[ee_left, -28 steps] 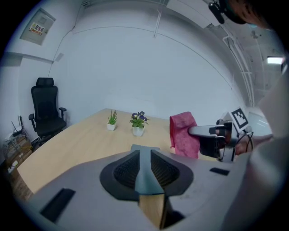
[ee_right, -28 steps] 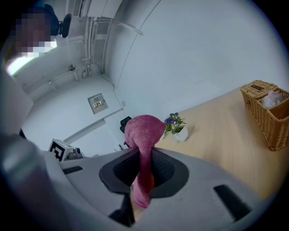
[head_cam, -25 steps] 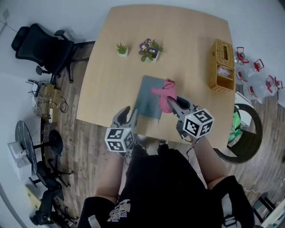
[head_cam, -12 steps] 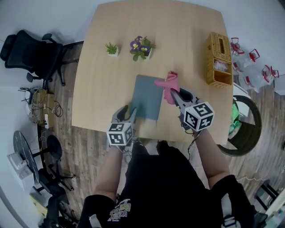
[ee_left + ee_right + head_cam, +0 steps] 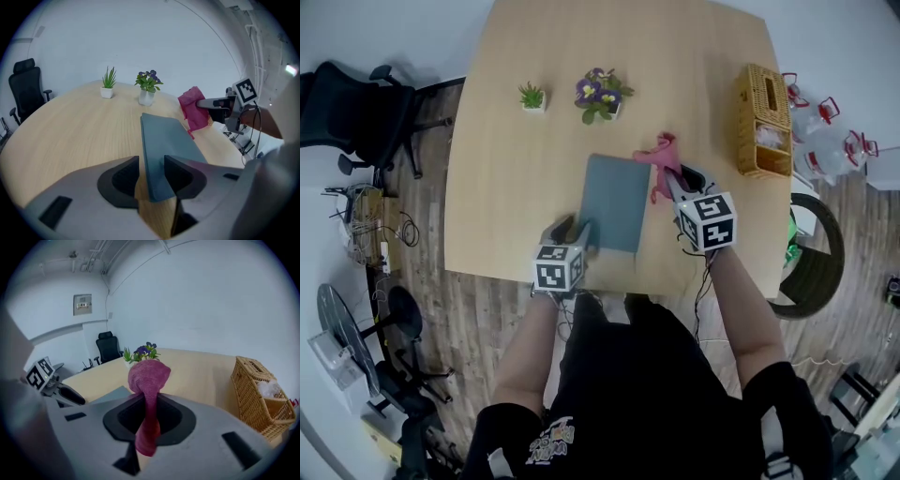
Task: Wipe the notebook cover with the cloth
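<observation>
Pinching the pink cloth (image 5: 661, 159) tight in your right gripper (image 5: 671, 180), you leave your left gripper (image 5: 577, 228) wide around the notebook (image 5: 616, 202) corner; unpinned, it may skid.

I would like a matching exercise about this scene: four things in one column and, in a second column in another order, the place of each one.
Things:
1. cloth
2. notebook
3. basket
4. purple flowers

Places:
A. near the right edge of the table
B. on the far side, beside the small green plant
C. pinched in the right claw
D. flat on the table, its near corner between the open jaws of the left claw

Pairs: 1-C, 2-D, 3-A, 4-B
</observation>
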`<state>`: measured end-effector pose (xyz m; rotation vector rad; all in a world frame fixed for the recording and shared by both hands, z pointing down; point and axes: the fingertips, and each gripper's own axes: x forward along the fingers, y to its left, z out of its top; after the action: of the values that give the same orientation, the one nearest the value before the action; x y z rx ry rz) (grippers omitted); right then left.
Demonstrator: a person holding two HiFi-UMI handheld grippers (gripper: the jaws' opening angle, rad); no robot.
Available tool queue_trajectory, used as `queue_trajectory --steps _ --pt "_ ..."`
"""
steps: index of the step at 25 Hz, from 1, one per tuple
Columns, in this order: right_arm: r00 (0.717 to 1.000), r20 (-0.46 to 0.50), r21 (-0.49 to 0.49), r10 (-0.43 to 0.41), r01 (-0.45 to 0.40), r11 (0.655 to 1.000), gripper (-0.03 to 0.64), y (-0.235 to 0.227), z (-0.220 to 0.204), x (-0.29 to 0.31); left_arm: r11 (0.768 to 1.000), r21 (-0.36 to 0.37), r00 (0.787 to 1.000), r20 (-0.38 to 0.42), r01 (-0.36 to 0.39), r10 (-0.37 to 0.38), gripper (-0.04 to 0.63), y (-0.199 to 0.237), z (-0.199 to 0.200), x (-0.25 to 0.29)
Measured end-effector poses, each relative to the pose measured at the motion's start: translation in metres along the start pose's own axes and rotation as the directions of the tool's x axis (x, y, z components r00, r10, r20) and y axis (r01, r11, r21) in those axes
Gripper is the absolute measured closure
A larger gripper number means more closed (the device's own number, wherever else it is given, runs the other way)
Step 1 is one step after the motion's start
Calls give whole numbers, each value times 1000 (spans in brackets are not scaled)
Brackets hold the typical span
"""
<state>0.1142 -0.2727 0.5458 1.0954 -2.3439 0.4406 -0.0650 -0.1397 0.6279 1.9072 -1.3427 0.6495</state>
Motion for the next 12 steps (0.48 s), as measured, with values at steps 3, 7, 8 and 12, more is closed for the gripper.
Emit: queue_trajectory --steps 3,7,8,12 --pt "998 -51 -84 -35 30 996 558 -3 -5 14 999 -4 999 -17 35 -35 437 0 -2 4" --pt "992 -105 -197 -64 43 979 558 1 -11 34 997 -19 997 -18 75 -75 438 0 -2 6" --pt "990 -123 -226 -70 40 973 558 2 -14 38 997 -19 997 -18 81 -81 439 0 -2 6" --pt "979 -189 -328 -76 10 945 558 14 -26 55 997 -7 997 -15 82 -82 439 0 -3 7"
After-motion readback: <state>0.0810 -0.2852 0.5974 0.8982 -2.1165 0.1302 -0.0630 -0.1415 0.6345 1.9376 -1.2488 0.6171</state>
